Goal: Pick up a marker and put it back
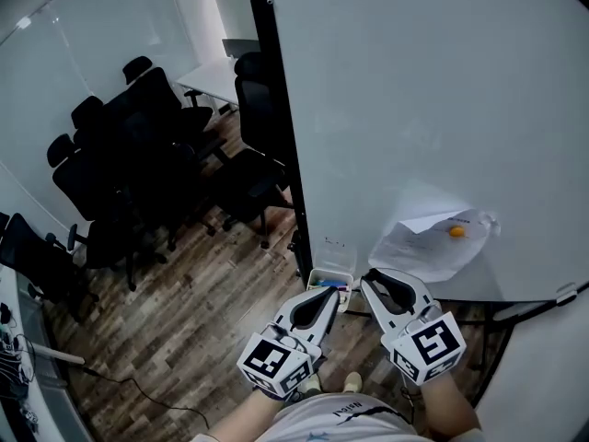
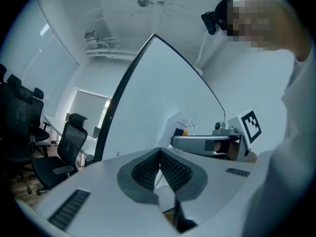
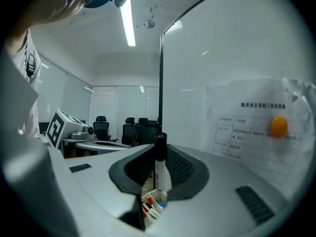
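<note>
Level right gripper point(image 1: 371, 280) clamps an upright marker point(image 3: 159, 168) in its jaws; left gripper point(image 1: 329, 294) beside it, jaws together.

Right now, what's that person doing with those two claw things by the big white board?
A person stands at the whiteboard with a gripper in each hand. The right gripper is shut on a black-capped marker, held upright over the small box of markers. The left gripper is shut and empty beside it. A sheet of paper hangs on the board.
</note>
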